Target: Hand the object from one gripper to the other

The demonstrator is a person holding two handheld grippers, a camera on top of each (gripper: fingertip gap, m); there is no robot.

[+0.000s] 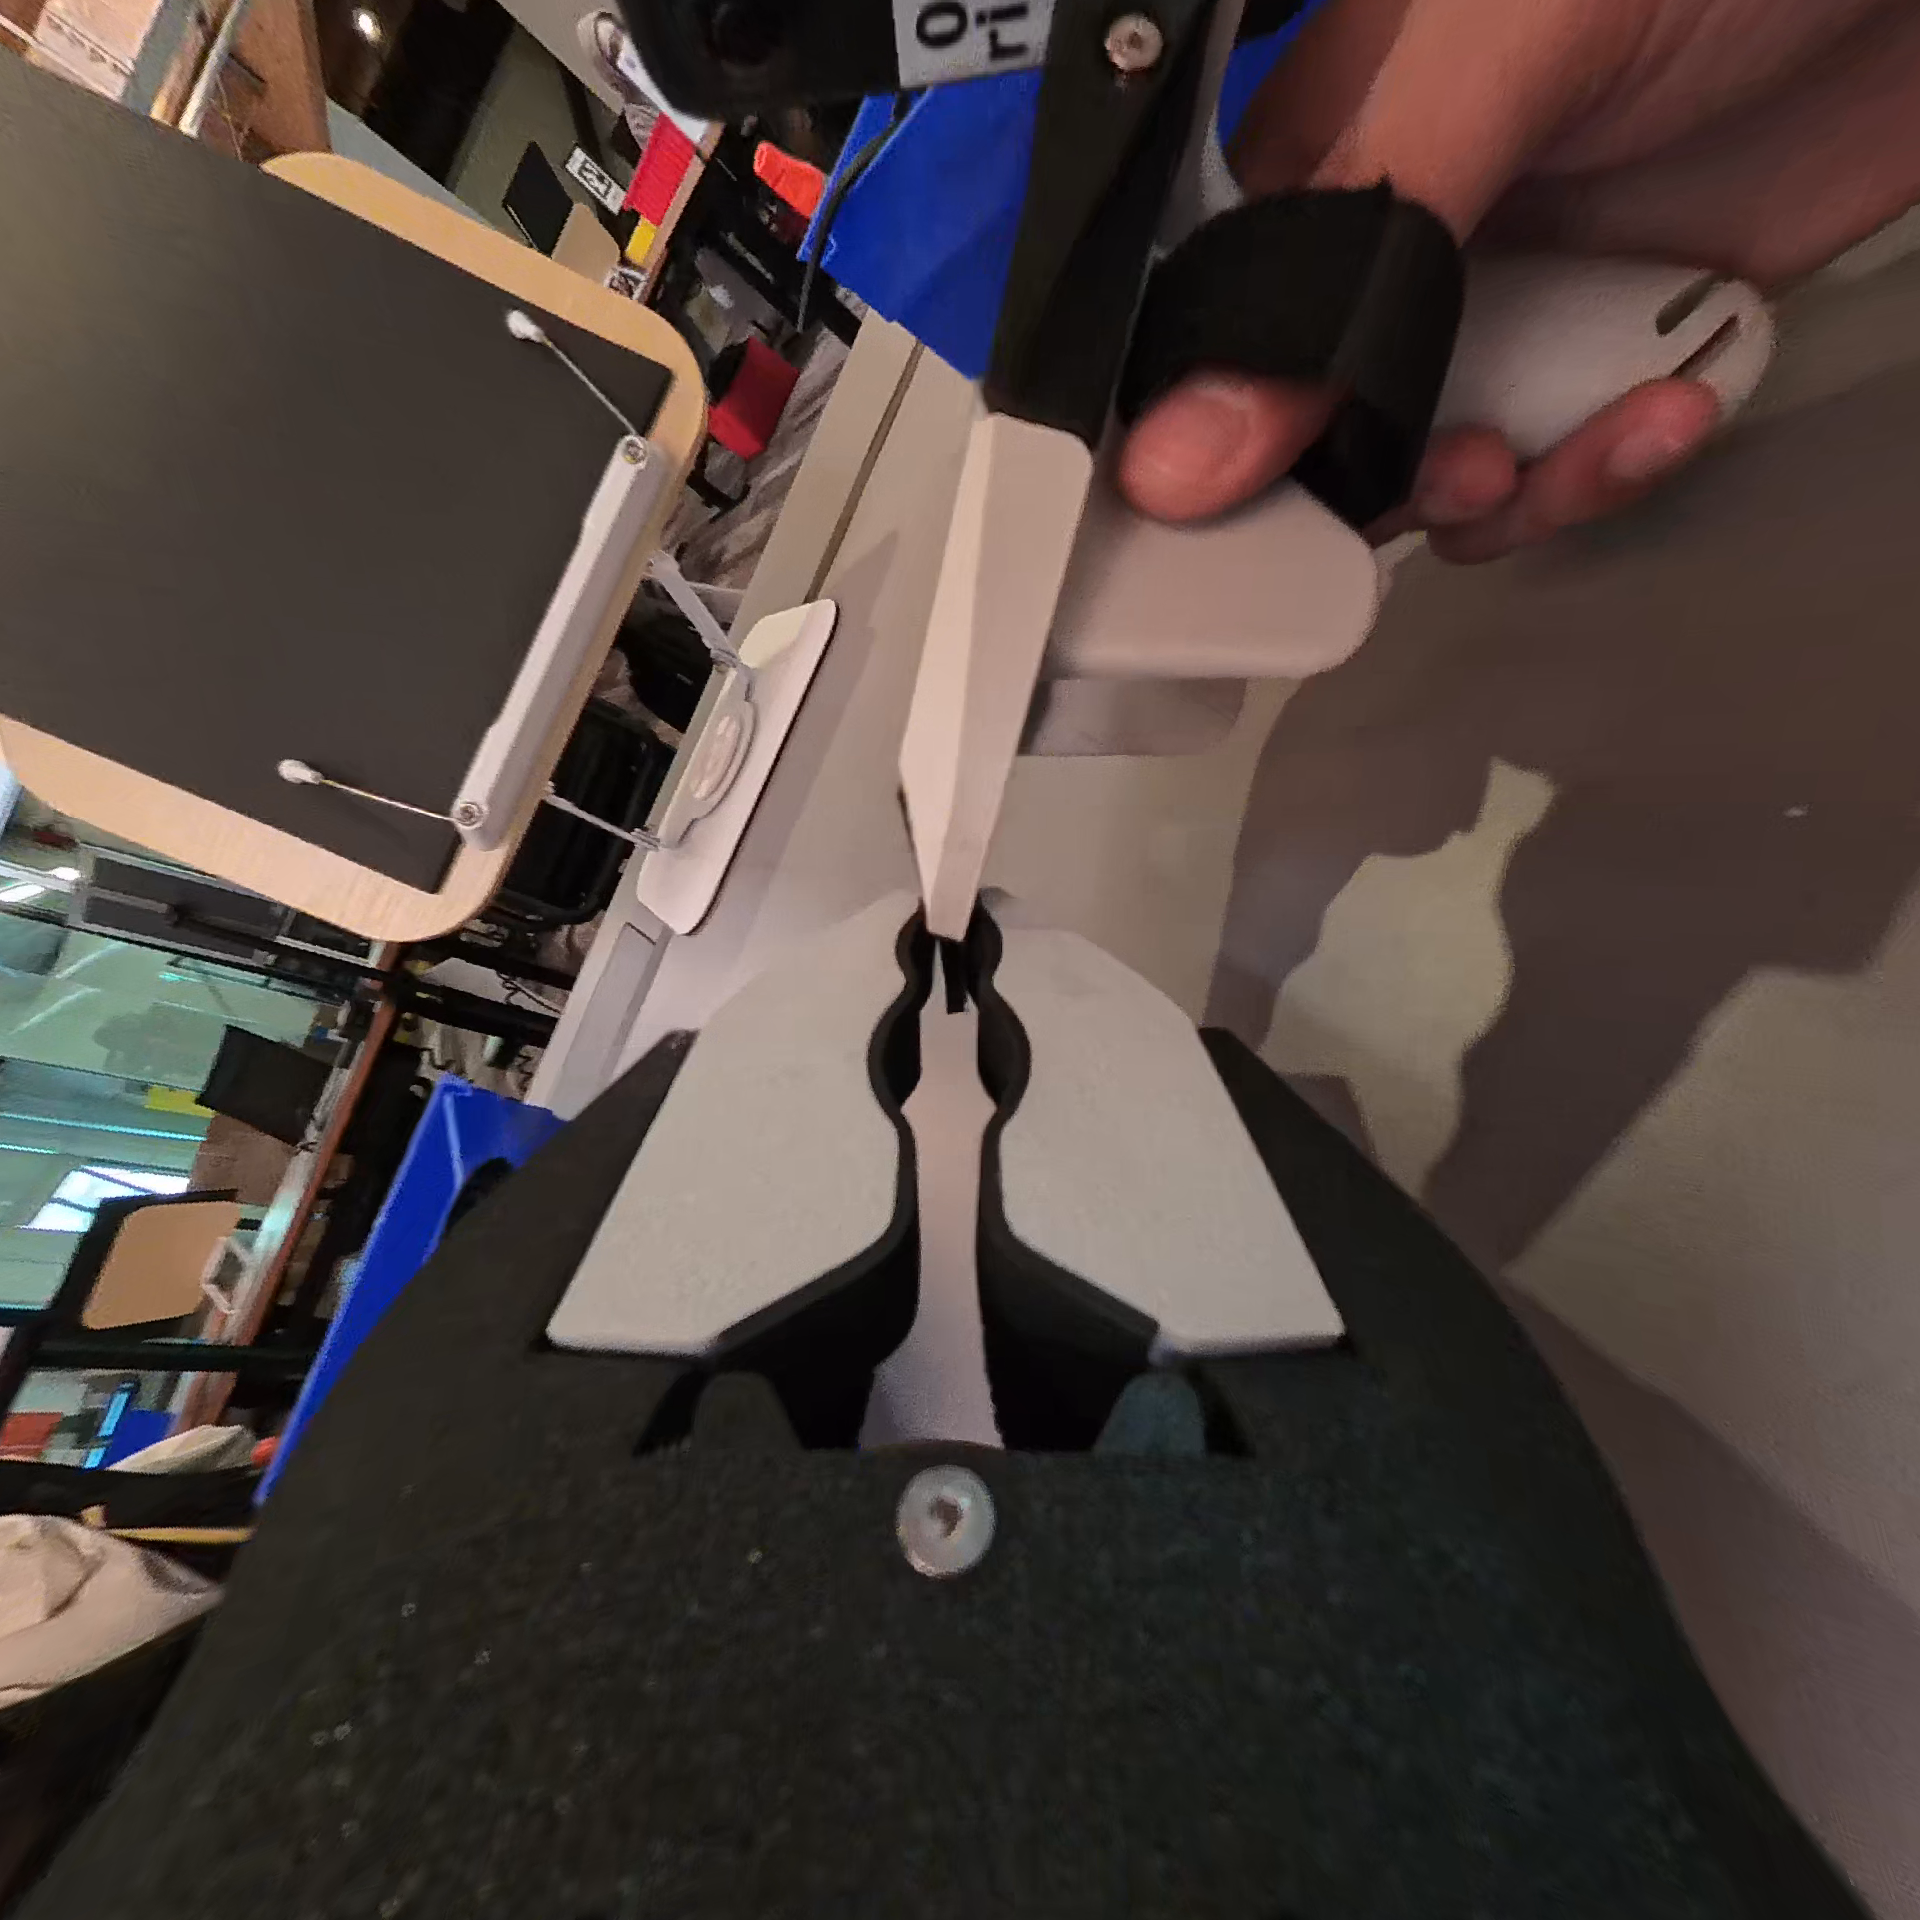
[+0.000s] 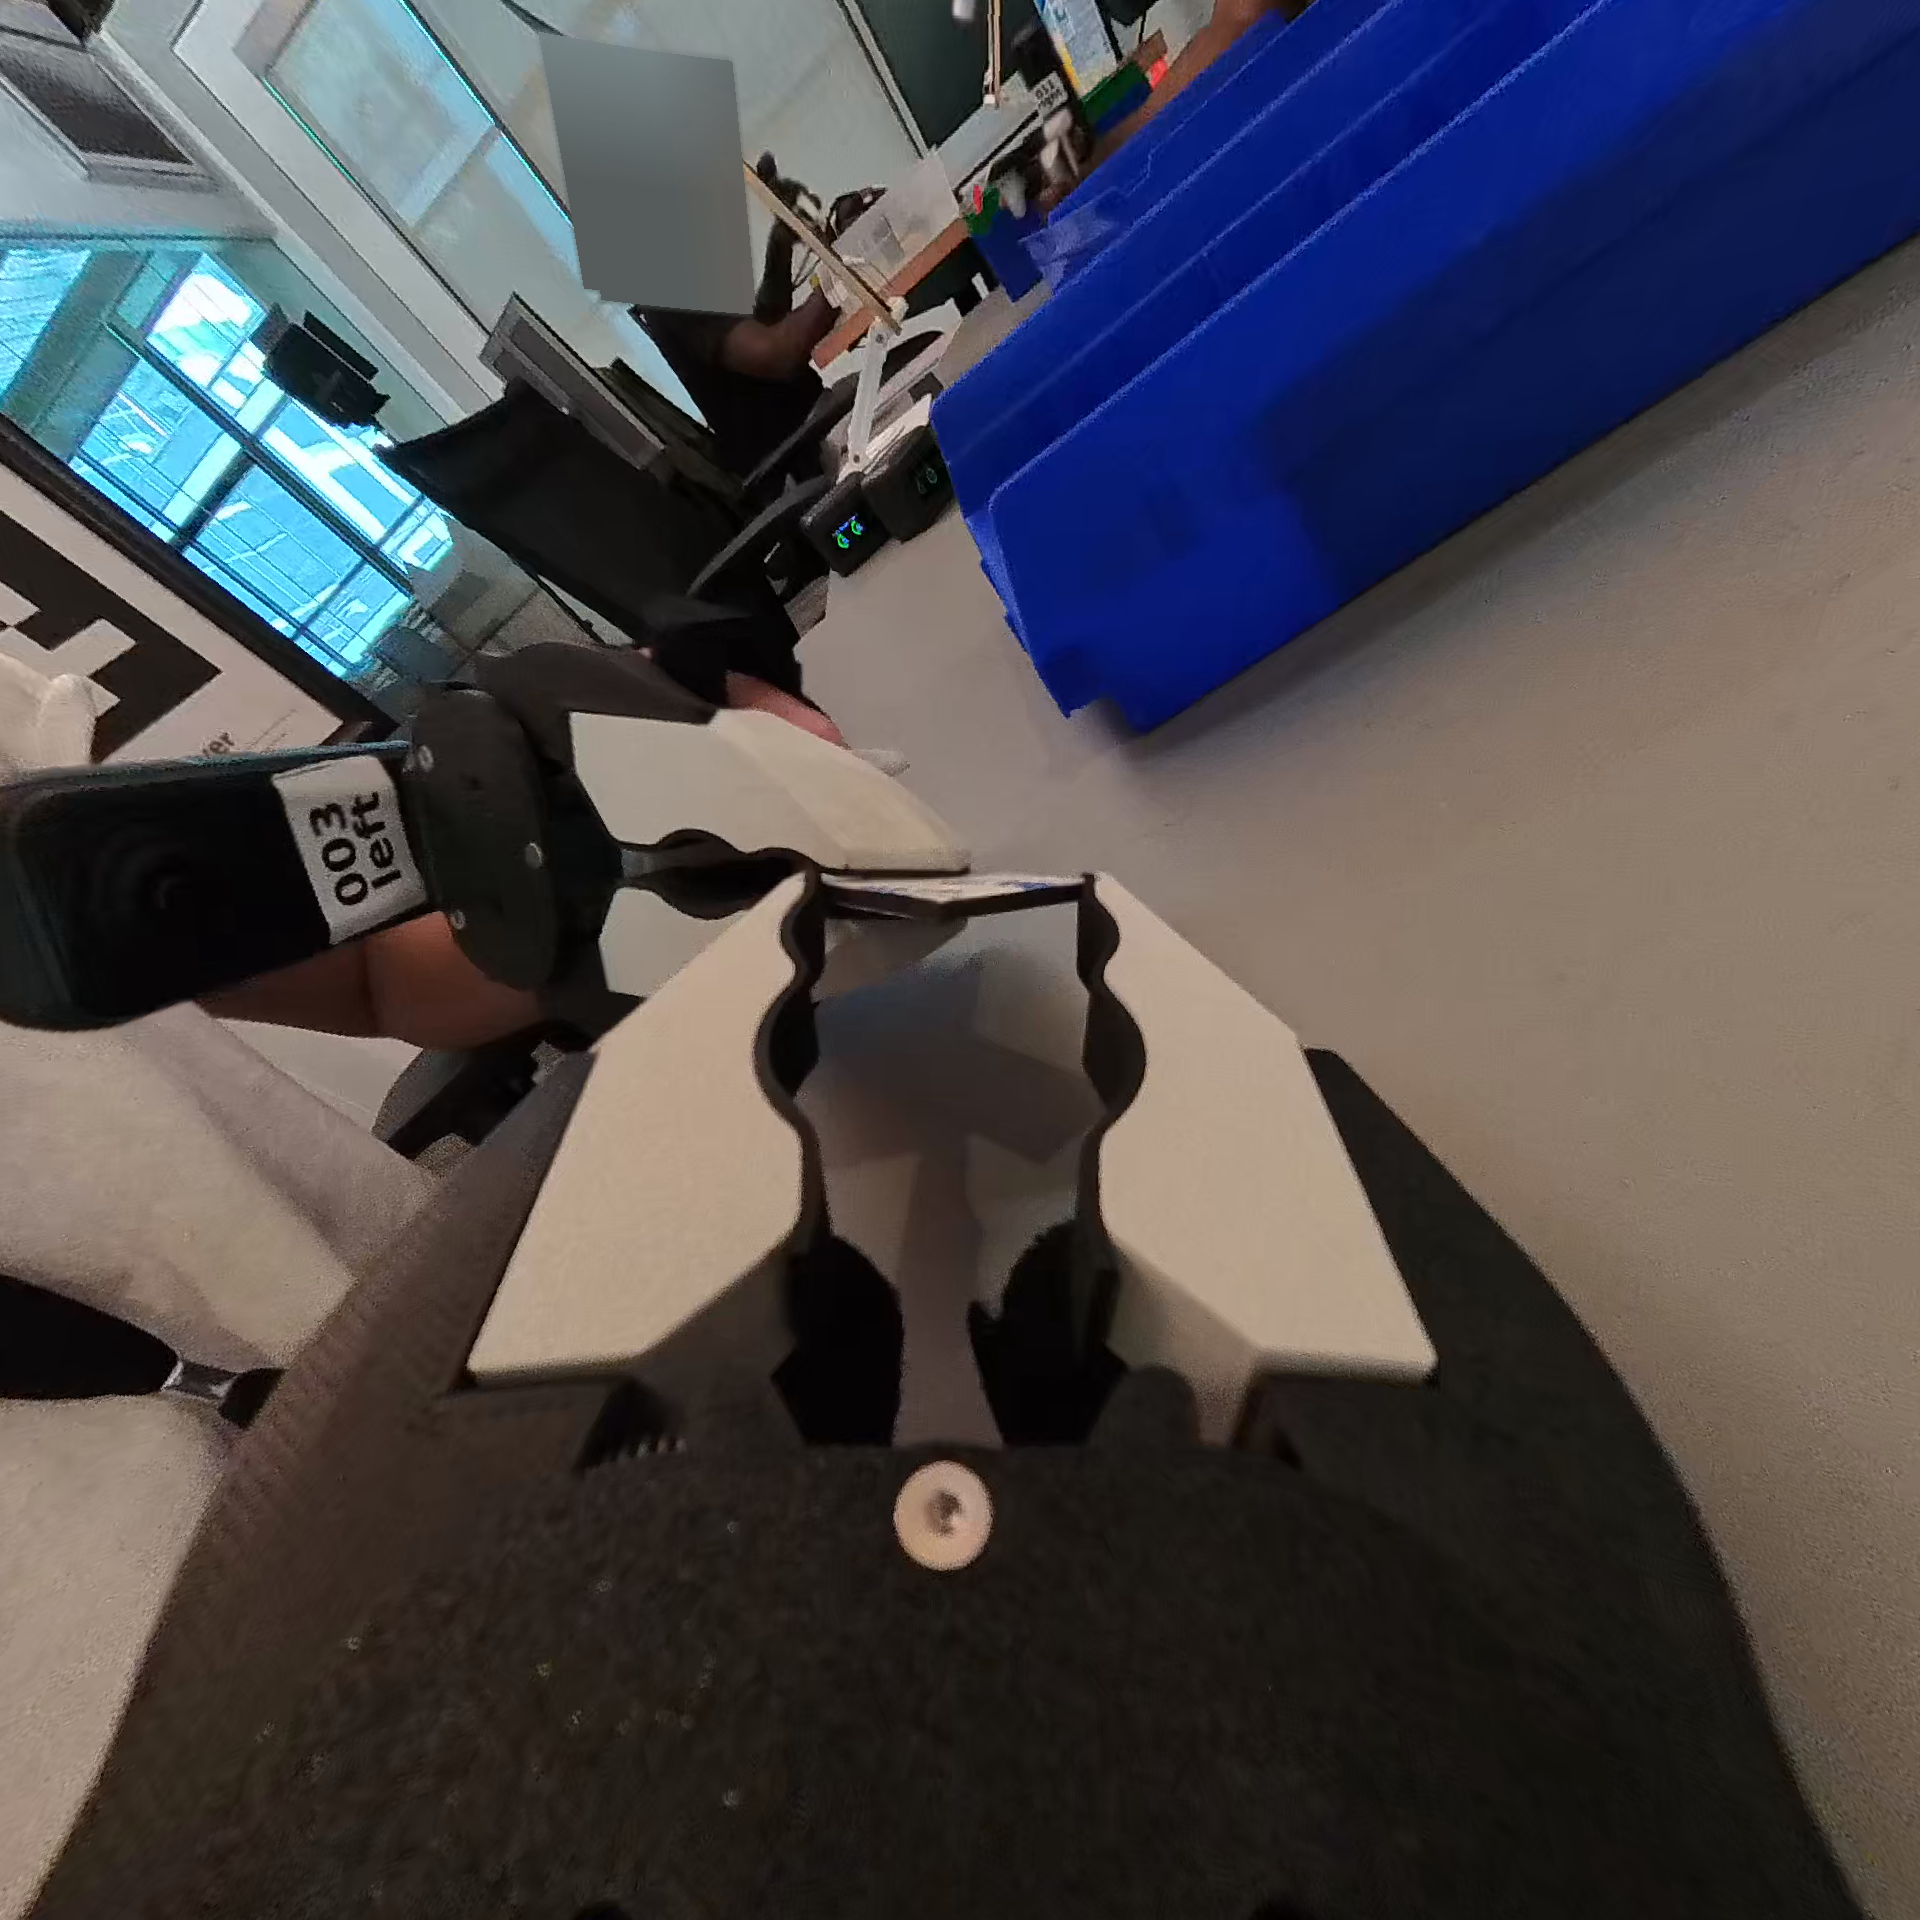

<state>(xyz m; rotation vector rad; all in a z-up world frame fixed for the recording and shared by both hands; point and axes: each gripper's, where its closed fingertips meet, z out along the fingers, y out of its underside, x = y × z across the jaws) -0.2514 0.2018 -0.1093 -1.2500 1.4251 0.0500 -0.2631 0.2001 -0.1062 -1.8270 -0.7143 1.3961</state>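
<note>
A thin flat dark card (image 2: 951,891) with a white and blue face is held above the grey table. My left gripper (image 1: 951,982) is shut on it; there it shows edge-on as a dark sliver (image 1: 953,982) between the nearly closed fingertips. In the right wrist view the card spans the gap between the fingertips of my right gripper (image 2: 951,904), and its ends meet both pads. The left gripper (image 2: 894,847) reaches in from the left and pinches the card's far edge. The right gripper's white finger (image 1: 987,675) points down onto the card, with a hand (image 1: 1455,312) on its handle.
Blue plastic bins (image 2: 1403,416) stand on the grey table (image 2: 1558,1039) to the right. A black board with a wooden rim (image 1: 260,468) and a white stand base (image 1: 748,748) sit at the table's far side. A person (image 2: 748,353) sits at a desk behind. The tips of both grippers are at nearly the same place.
</note>
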